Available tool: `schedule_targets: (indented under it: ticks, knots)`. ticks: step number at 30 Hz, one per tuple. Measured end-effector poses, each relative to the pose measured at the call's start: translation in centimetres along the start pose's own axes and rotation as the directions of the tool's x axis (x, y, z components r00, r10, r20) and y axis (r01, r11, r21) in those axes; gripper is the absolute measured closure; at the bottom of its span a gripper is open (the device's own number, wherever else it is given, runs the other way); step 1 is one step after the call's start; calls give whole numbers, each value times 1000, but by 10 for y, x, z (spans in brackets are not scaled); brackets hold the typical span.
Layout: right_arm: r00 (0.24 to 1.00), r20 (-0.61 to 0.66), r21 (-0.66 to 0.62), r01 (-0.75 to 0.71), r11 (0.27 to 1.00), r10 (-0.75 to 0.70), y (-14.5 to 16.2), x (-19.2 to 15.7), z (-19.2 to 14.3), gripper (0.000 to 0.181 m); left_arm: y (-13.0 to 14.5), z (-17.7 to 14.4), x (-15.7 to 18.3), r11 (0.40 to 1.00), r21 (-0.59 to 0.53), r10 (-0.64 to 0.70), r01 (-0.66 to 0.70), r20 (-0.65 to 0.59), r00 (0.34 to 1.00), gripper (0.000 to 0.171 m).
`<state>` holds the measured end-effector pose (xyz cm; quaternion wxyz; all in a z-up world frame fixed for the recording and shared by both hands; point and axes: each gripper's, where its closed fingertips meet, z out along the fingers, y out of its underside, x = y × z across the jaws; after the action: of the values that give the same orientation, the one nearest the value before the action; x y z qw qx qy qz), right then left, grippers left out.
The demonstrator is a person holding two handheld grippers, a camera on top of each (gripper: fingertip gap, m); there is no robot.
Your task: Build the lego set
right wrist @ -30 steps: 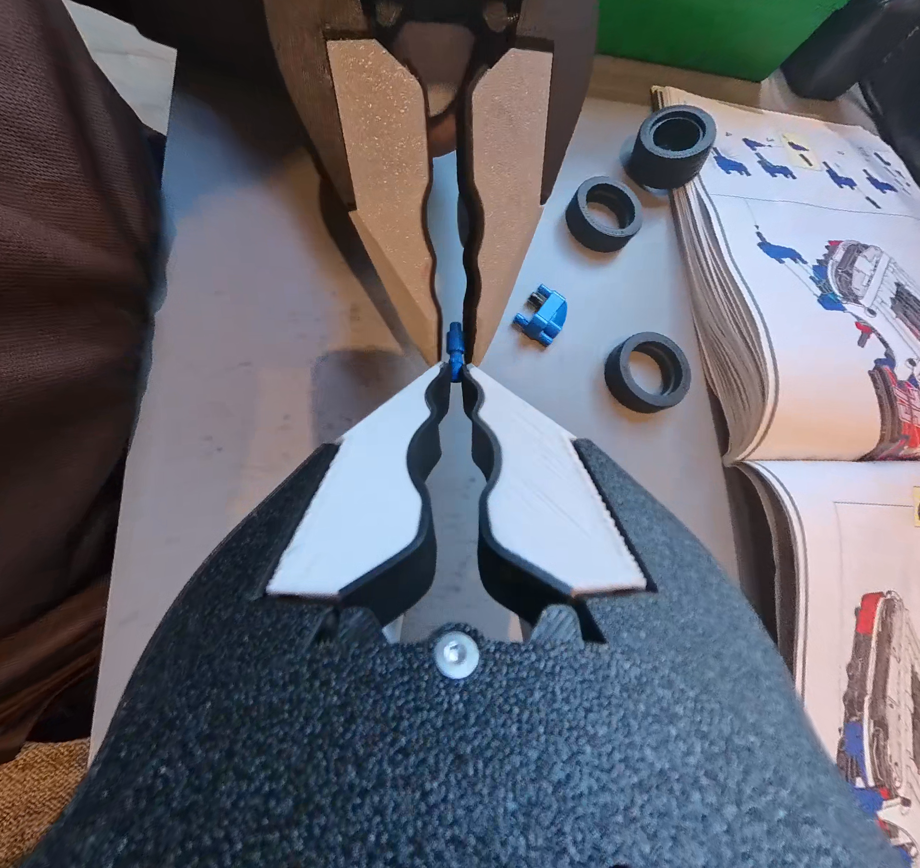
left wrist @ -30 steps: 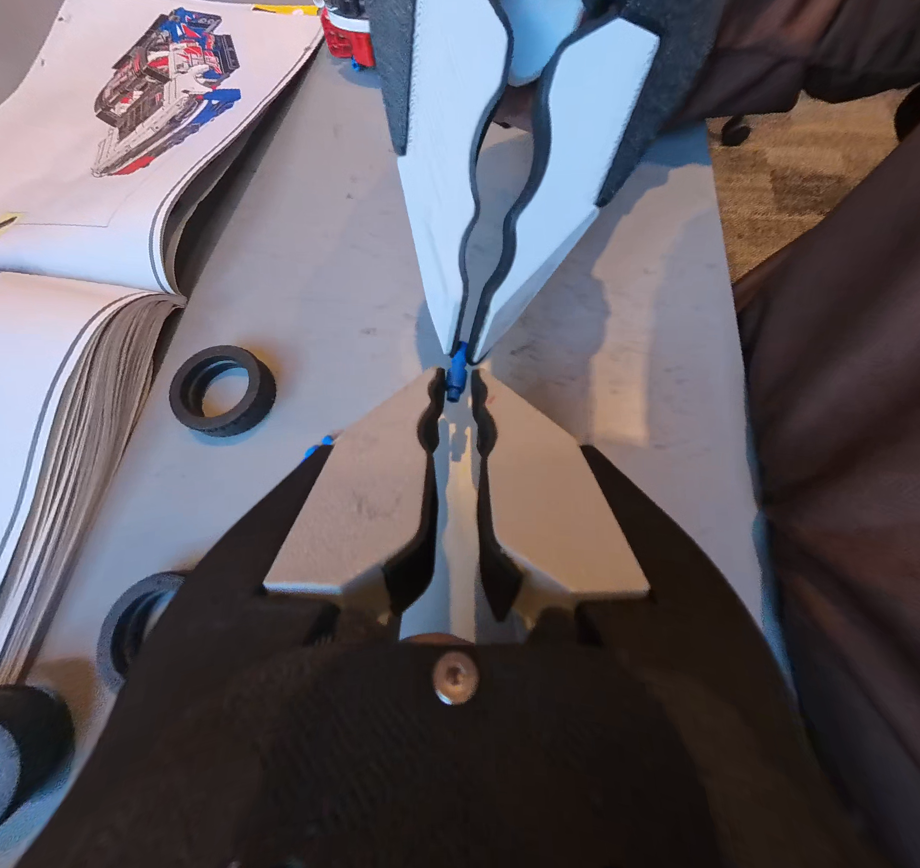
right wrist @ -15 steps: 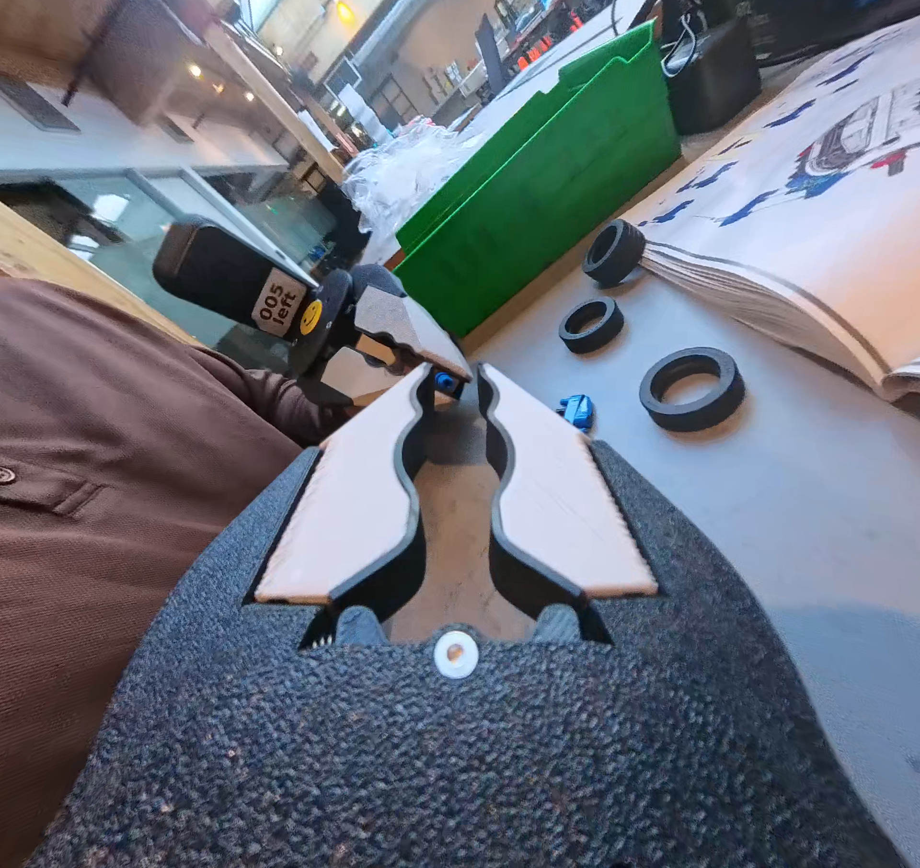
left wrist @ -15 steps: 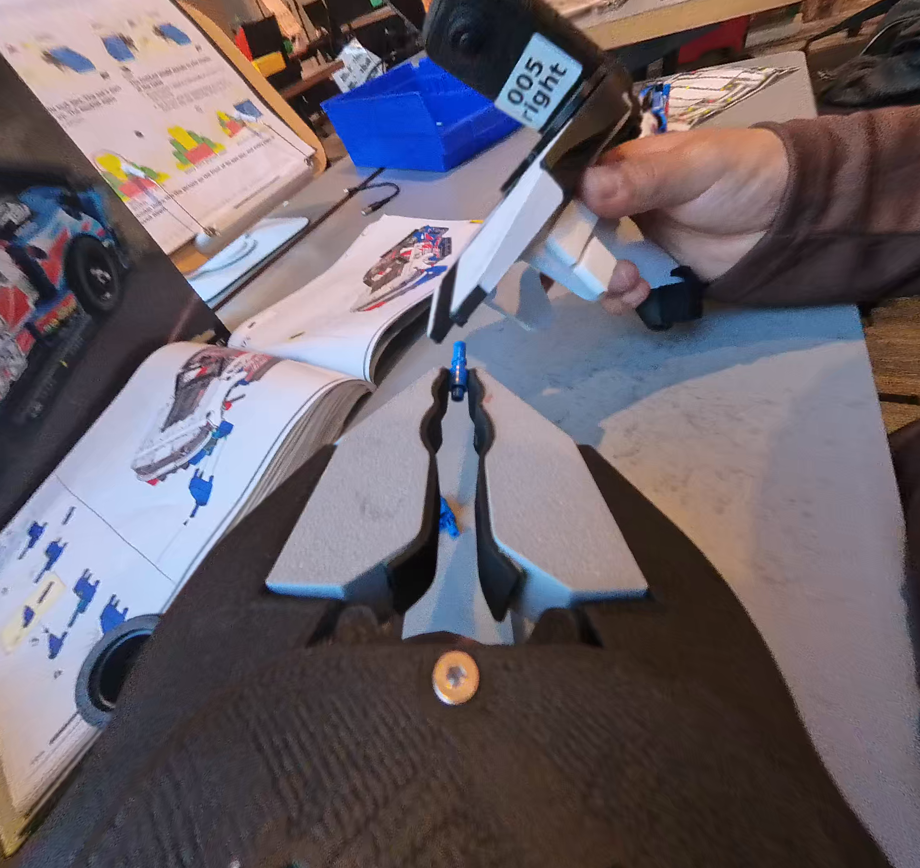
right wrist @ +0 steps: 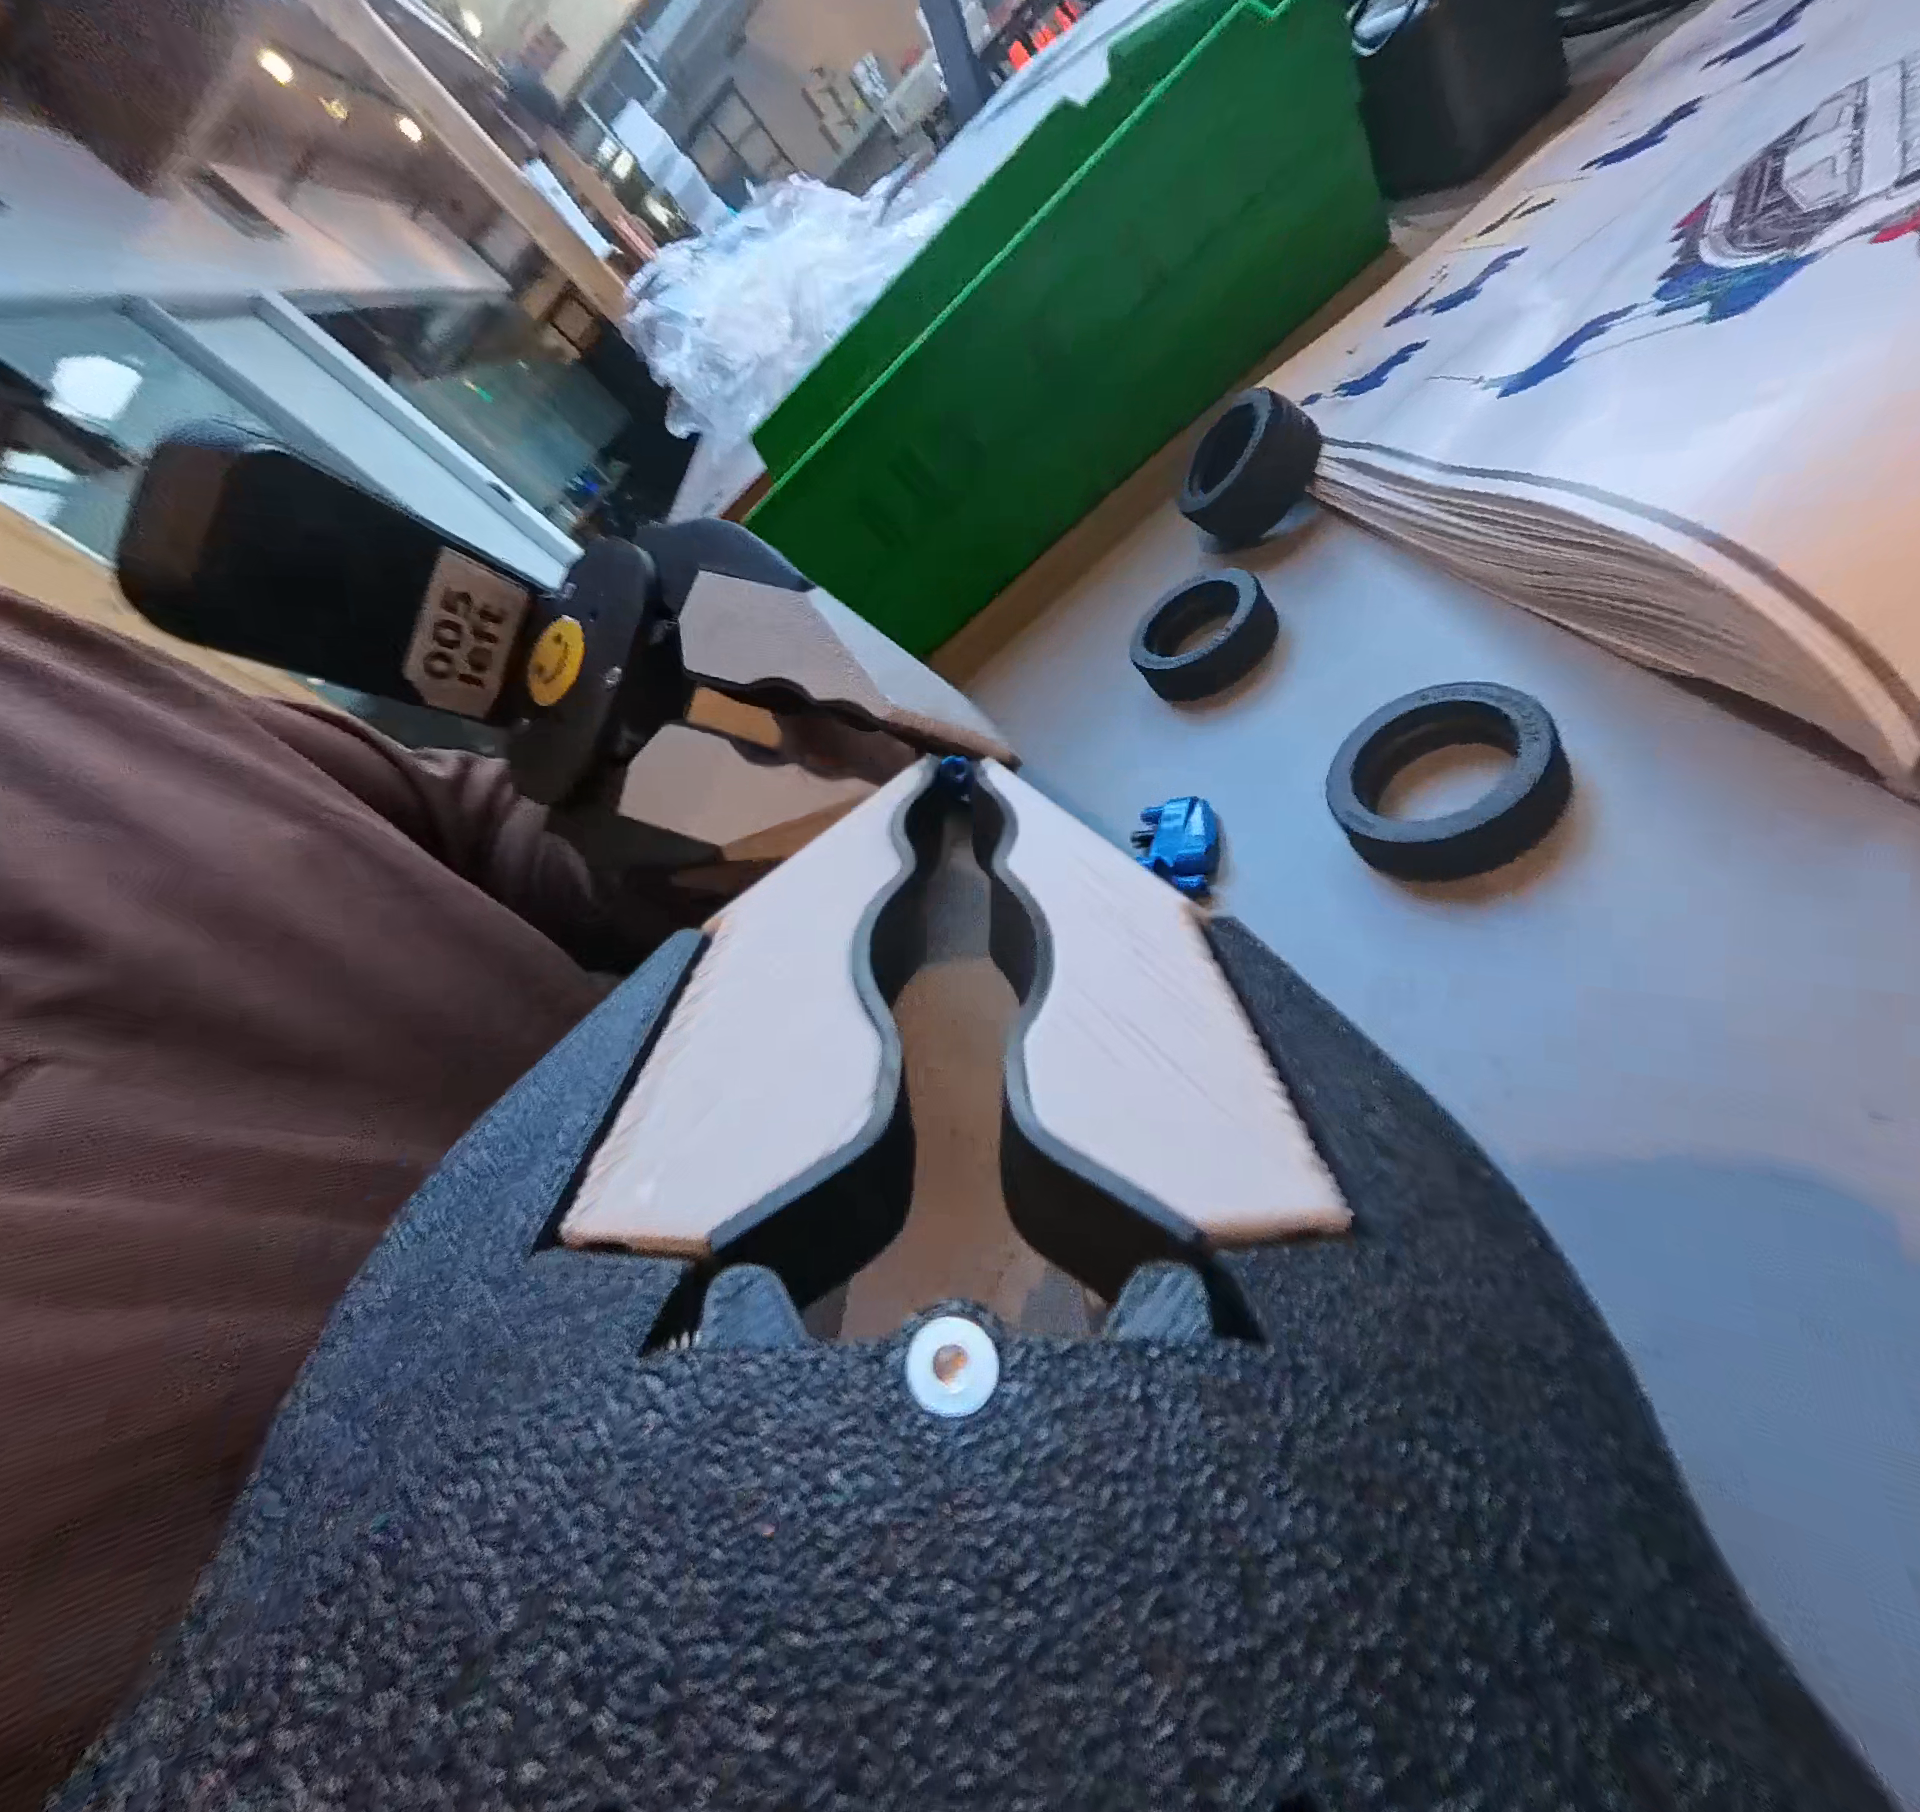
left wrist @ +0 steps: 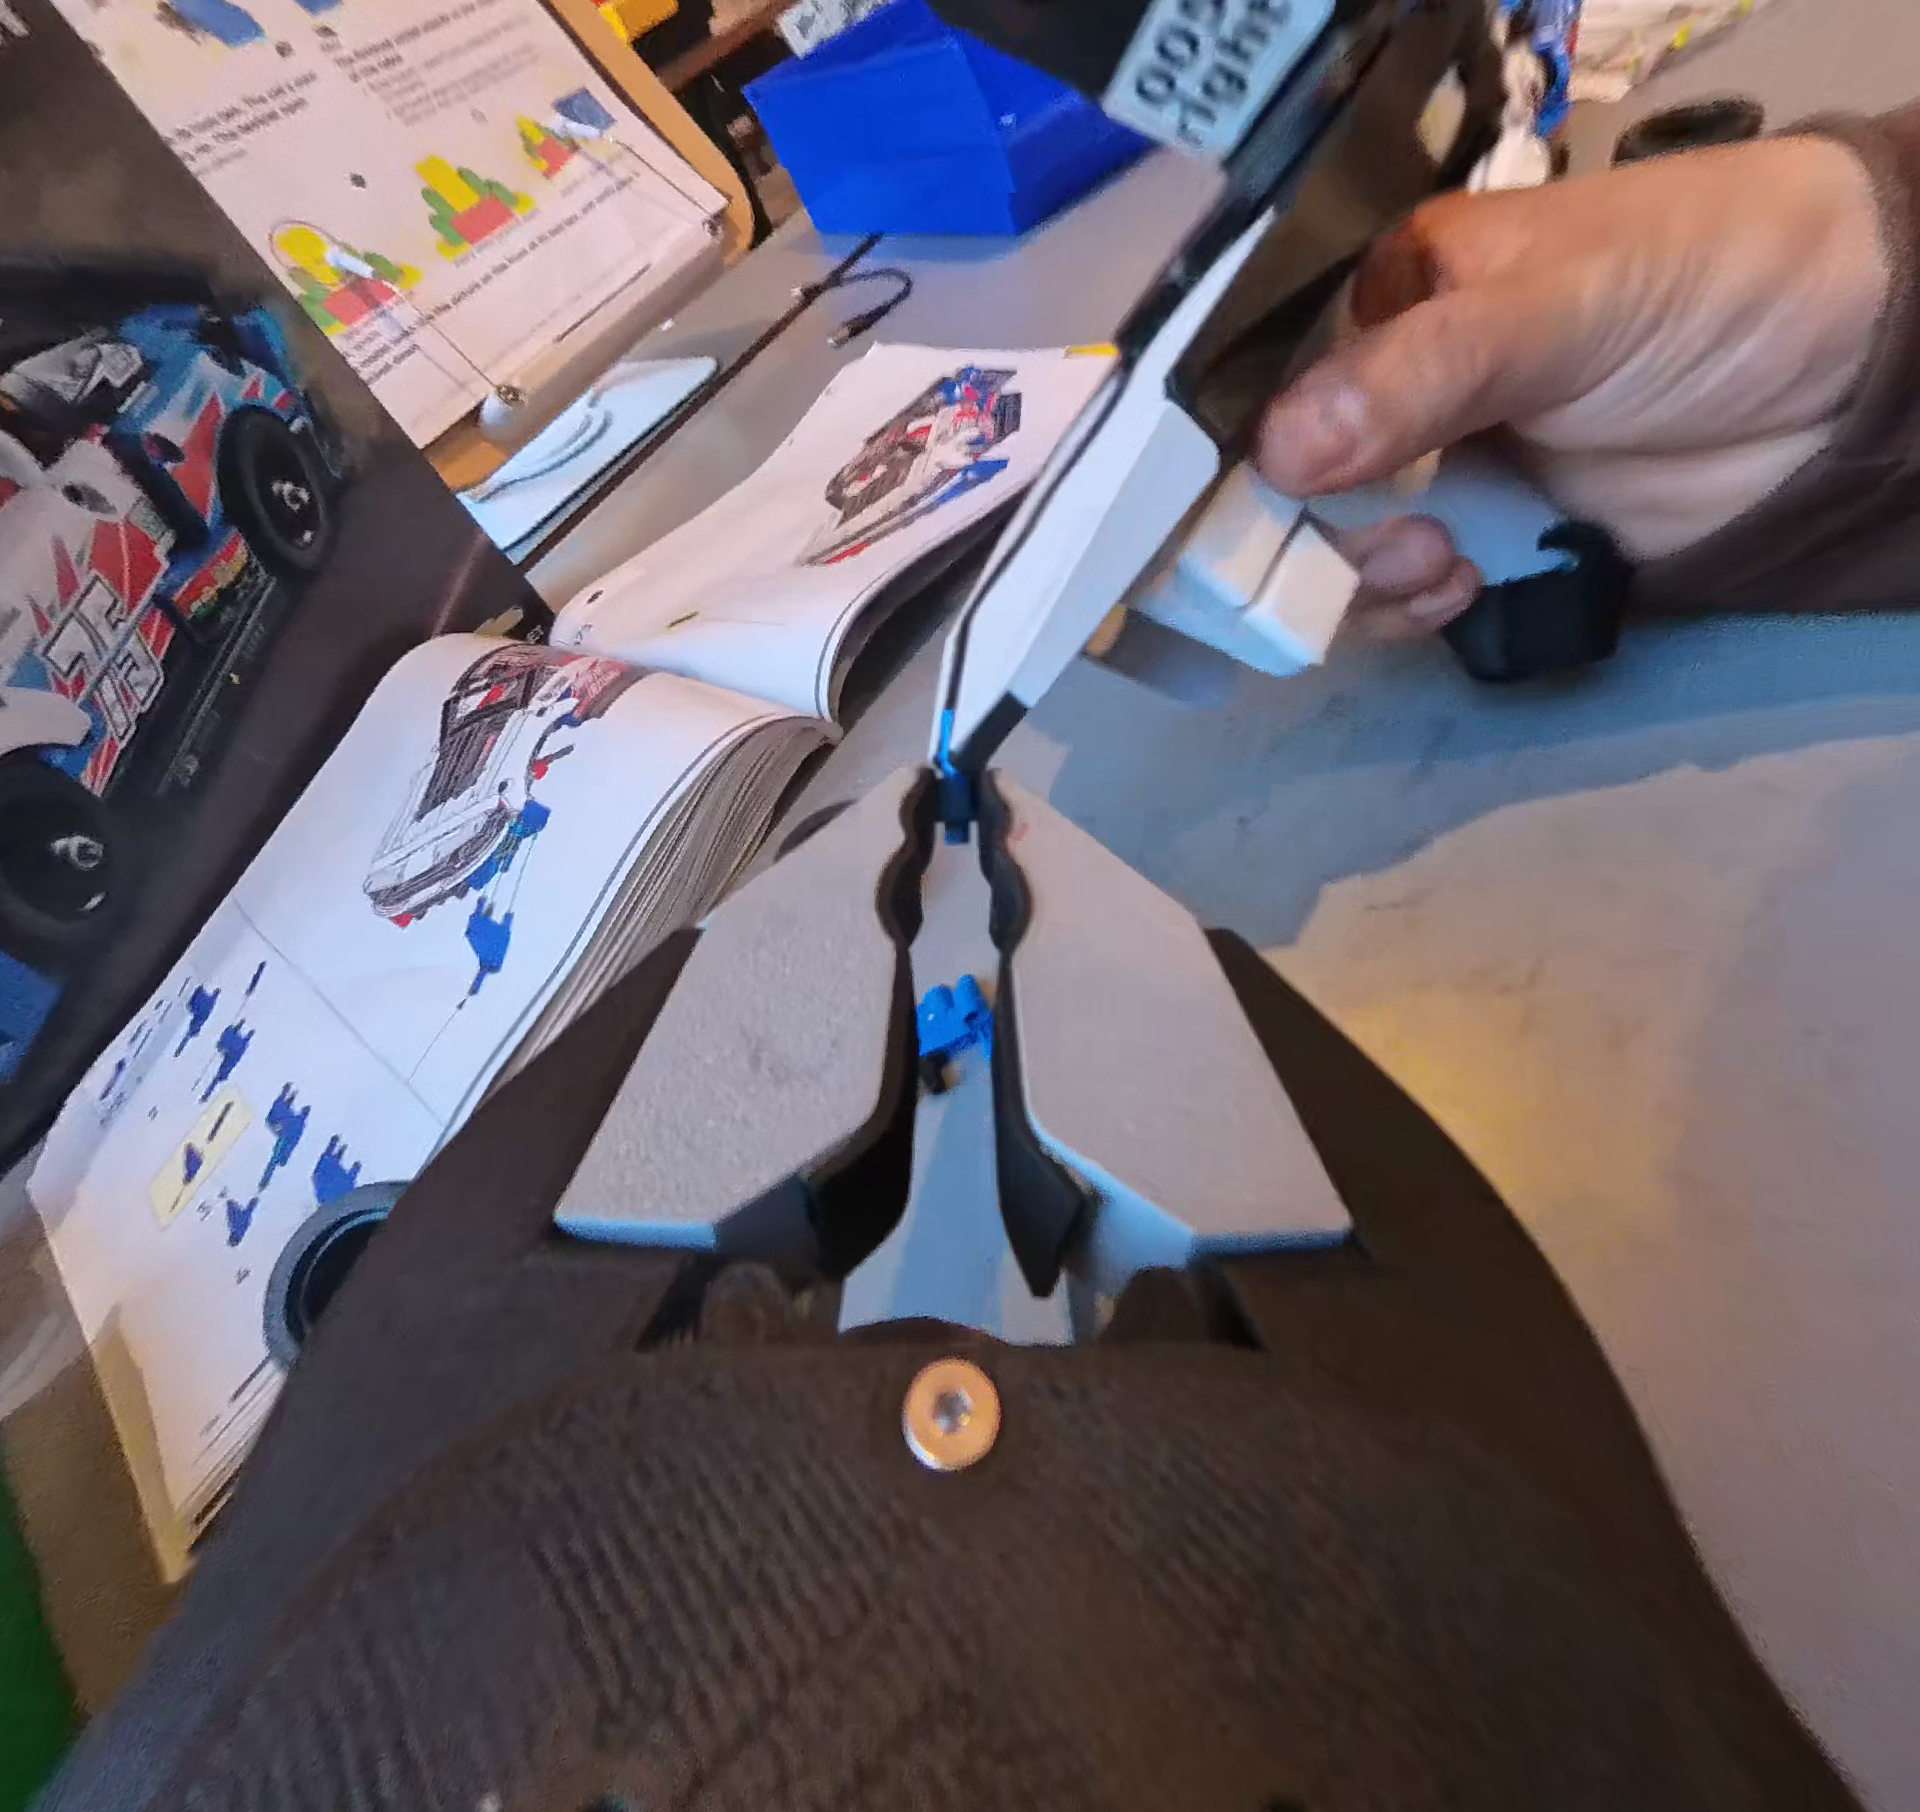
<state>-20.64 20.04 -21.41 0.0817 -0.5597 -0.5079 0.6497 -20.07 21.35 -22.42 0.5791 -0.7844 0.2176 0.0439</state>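
My left gripper (left wrist: 954, 794) is shut on a small blue pin (left wrist: 954, 815), held upright above the grey table (left wrist: 1558, 931). My right gripper (right wrist: 954, 775) comes in from the upper right, tip to tip with the left, and its jaws are closed on the pin's other end (right wrist: 954, 777). In the left wrist view the right gripper (left wrist: 951, 749) is held by a hand (left wrist: 1610, 360). In the right wrist view the left gripper (right wrist: 1000, 752) enters from the left. A blue connector piece (right wrist: 1179, 843) lies on the table below; it also shows between my left fingers (left wrist: 951, 1019).
An open instruction book (left wrist: 468, 827) lies to the left, with a black tyre (left wrist: 322, 1263) against it. Three black tyres (right wrist: 1449, 796) (right wrist: 1205, 635) (right wrist: 1247, 463) lie by the book (right wrist: 1662, 412). A green bin (right wrist: 1091, 328), a blue bin (left wrist: 914, 131) and the set's box (left wrist: 104, 515) stand around the table. Less than 4 cm separates the two grippers' tips. Both grippers' tips are roughly 15 centimeters from the book (right wrist: 1662, 412).
A second ago both grippers held the pin. Half a second ago the right was open and apart while the left held it. Now the right has closed on the pin again.
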Motion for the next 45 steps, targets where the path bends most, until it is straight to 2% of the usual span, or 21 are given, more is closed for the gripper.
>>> schedule_targets:
  ticks: [2, 4, 8, 12, 13, 15, 16, 17, 19, 21, 22, 27, 30, 33, 36, 39, 41, 43, 45]
  knots:
    - [998, -37, -4, 50, 999, -50, 0, 2, 2, 178, 1, 0, -3, 999, -27, 27, -26, 37, 999, 167]
    - [998, -38, 43, 49, 998, -47, -6, 2, 3, 179, -2, 0, -9, 999, -21, 45, -44, 91, 995, 167]
    - [999, 7, 148, -50, 988, 49, -14, 5, 2, 180, -3, 3, -12, 991, 24, -135, 133, 75, 988, 167]
    - [993, 42, 184, -117, 976, 111, -16, 6, -1, 180, -4, 4, -11, 985, 43, -170, 167, 73, 983, 166]
    - [992, 36, 209, -123, 970, 118, -20, 8, -4, 179, 2, 3, -13, 984, 11, -177, 176, 89, 980, 167]
    - [988, 35, 399, -150, 904, 149, -55, 22, -45, 179, 16, -2, -12, 976, -31, -211, 213, 73, 975, 167]
    - [991, 9, 437, -123, 891, 133, -71, 28, -68, 180, 16, -5, -8, 974, -32, -225, 226, 39, 974, 168]
    - [996, -36, 385, -66, 920, 86, -75, 29, -76, 178, 23, -5, -2, 977, -79, -196, 197, 14, 980, 168]
    - [990, -133, 226, 64, 972, -34, -68, 21, -65, 178, 38, 0, 10, 976, -194, -102, 96, -23, 994, 168]
    - [975, -178, 99, 152, 983, -133, -56, 15, -46, 178, 62, 5, 26, 935, -354, -34, -5, -104, 994, 167]
    - [970, -187, 59, 171, 983, -158, -50, 15, -38, 178, 66, 8, 29, 926, -378, -25, -21, -116, 993, 167]
    - [988, -110, 36, 114, 993, -110, -30, 22, -19, 177, 62, 14, 33, 927, -376, -41, -10, -128, 991, 163]
    - [984, -140, -35, 108, 994, -112, -11, 34, -16, 178, 61, 13, 29, 930, -368, -45, 3, -107, 993, 144]
    - [980, -152, -115, 110, 987, -127, 6, 39, -13, 177, 59, 7, 30, 934, -356, -87, 40, -116, 989, 140]
    - [975, -164, -142, 126, 982, -149, 8, 40, -12, 177, 52, -5, 24, 939, -329, -140, 100, -102, 985, 135]
    - [979, -156, -156, 104, 982, -129, 11, 41, -10, 177, 57, -15, -2, 926, -341, -182, 164, -21, 983, 135]
    - [985, -138, -156, 79, 985, -101, 12, 41, -8, 177, 66, -13, -14, 903, -376, -225, 209, 1, 974, 133]
    - [989, -125, -151, 61, 987, -80, 11, 40, -5, 177, 74, -8, -16, 876, -417, -270, 242, -9, 963, 126]
    - [990, -121, -158, 48, 986, -68, 12, 40, -3, 177, 74, -1, -13, 868, -424, -299, 257, -34, 954, 127]
